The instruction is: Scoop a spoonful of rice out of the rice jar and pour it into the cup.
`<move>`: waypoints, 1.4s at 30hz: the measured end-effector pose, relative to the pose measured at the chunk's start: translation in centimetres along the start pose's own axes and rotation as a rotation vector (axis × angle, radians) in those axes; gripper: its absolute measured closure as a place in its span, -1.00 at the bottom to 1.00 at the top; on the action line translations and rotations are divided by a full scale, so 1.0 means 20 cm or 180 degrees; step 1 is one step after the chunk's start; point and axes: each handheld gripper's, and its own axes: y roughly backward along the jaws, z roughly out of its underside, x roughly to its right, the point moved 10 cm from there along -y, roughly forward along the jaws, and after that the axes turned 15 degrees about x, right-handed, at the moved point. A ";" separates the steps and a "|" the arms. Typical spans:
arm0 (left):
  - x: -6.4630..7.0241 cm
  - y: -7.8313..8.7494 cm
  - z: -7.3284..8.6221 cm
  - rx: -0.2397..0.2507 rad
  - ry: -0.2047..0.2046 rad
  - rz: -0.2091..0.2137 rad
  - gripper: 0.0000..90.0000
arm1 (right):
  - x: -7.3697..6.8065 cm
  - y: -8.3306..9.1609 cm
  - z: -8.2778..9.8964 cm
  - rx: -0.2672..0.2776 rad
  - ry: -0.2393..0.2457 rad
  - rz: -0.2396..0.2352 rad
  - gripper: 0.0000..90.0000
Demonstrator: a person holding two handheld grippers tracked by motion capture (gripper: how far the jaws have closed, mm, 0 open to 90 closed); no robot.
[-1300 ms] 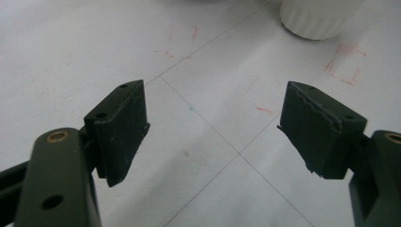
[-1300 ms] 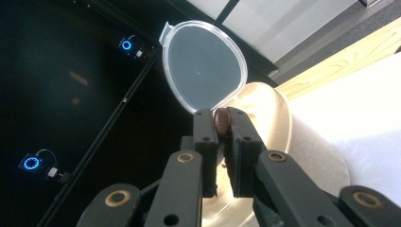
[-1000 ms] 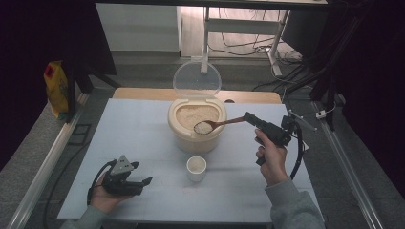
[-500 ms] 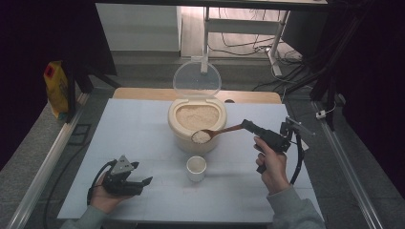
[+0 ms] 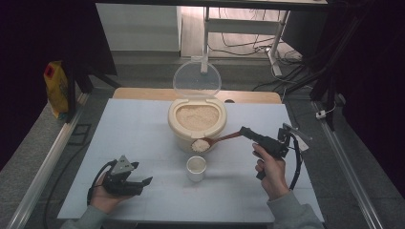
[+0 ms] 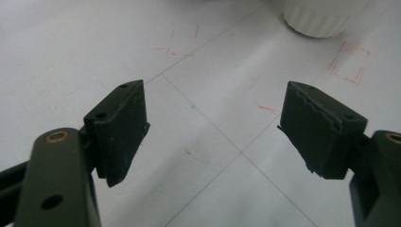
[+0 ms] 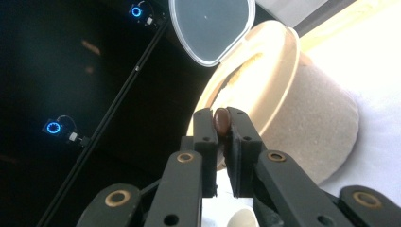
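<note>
Two grippers: left gripper (image 5: 143,182) fingers apart; right gripper (image 7: 222,124) clamps a spoon (image 5: 213,140), bowl hidden.

Dark room beyond the white table (image 5: 143,138), cables (image 5: 239,45) across grey floor (image 5: 143,62) (brightly lit).

Open table (image 5: 133,138) left; rice container (image 5: 197,123) and cup (image 5: 196,168) block centre.

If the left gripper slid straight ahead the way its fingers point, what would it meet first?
Probably the small white cup. The left gripper is open over bare table, and the cup's base sits ahead, somewhat to the right; it might pass just beside it.
</note>
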 end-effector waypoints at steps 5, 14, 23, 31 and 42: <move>0.00 0.00 0.00 0.0000 -0.0001 0.0002 -0.48 | 0.04 0.00 0.03 -0.0056 0.0022 0.0049 0.85; 0.00 0.00 0.00 -0.0004 0.0000 0.0004 -0.48 | 0.08 -0.01 0.07 -0.0179 0.0170 0.0127 0.85; 0.00 0.00 0.00 -0.0009 -0.0006 0.0006 -0.48 | 0.10 -0.02 0.12 -0.0279 0.0366 0.0207 0.85; 0.00 0.00 0.01 -0.0012 -0.0009 0.0005 -0.48 | 0.08 -0.02 0.13 -0.0358 0.0651 0.0228 0.85; -0.01 0.00 0.01 -0.0013 0.0000 -0.0001 -0.48 | 0.02 -0.03 0.15 -0.0432 0.1104 0.0206 0.85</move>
